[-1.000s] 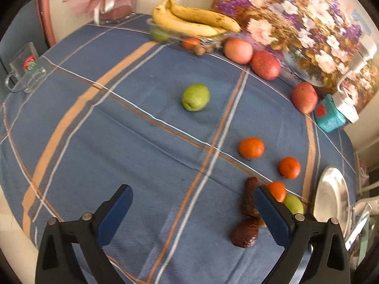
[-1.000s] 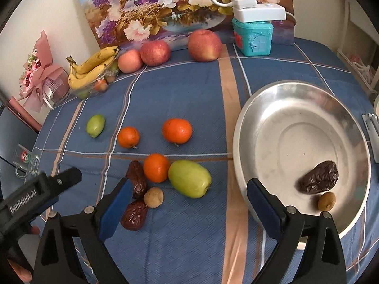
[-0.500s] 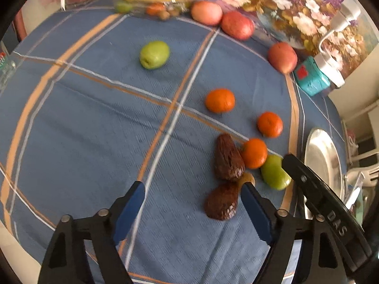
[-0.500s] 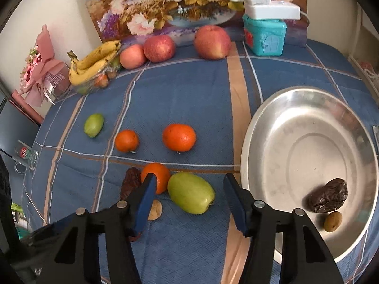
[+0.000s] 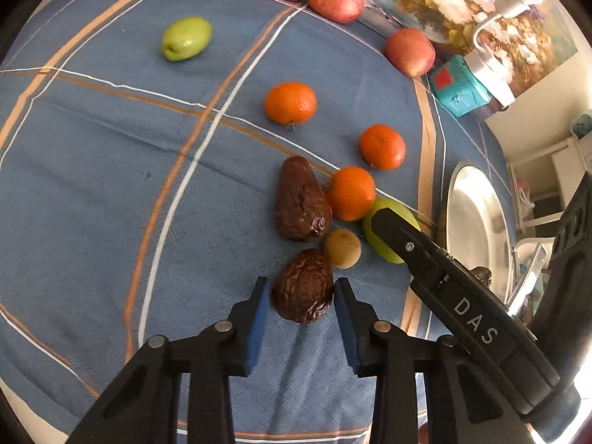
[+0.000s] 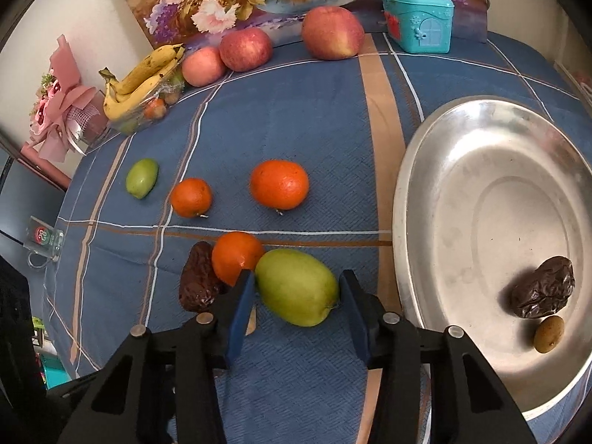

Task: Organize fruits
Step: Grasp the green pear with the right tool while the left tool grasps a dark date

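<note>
Fruit lies clustered beside the steel plate point(image 6: 403, 199) on the worktop. Left claw point(image 5: 300, 298) brackets a wrinkled date point(image 5: 302, 285), seemingly not yet touching; right claw point(image 6: 296, 290) stands spread around a green fruit point(image 6: 296, 286).

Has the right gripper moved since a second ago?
Yes. The right gripper has moved left, away from the steel plate, and its fingers now straddle the big green fruit.
</note>
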Available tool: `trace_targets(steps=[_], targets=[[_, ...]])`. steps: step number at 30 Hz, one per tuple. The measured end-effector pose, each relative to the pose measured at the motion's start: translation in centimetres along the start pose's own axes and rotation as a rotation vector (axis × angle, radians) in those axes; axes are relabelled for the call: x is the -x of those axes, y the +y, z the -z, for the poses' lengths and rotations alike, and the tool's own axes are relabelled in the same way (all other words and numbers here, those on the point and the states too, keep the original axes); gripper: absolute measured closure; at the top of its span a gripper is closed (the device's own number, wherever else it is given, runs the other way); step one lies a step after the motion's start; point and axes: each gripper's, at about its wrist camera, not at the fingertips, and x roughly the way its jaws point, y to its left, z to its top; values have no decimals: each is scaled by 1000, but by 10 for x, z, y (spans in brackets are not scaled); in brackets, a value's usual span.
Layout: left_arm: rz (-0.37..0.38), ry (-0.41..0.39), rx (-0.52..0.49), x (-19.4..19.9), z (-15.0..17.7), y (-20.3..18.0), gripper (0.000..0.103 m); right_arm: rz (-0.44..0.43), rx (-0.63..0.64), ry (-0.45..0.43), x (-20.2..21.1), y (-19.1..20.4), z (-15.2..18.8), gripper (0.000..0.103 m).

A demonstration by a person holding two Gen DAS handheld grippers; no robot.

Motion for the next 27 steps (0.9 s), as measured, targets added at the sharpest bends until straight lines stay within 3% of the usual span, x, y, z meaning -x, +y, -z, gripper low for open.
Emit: trace_targets(steps=[6, 16, 27], targets=[[-17, -30, 17, 7, -1, 4, 66, -14, -22, 4, 0, -5, 2, 55], [-88, -185, 117, 36, -21, 34, 66, -34, -43, 26, 11, -10, 12, 55], [-60, -247, 123, 51, -31, 27, 66, -59, -32, -75, 53, -5, 14, 55]])
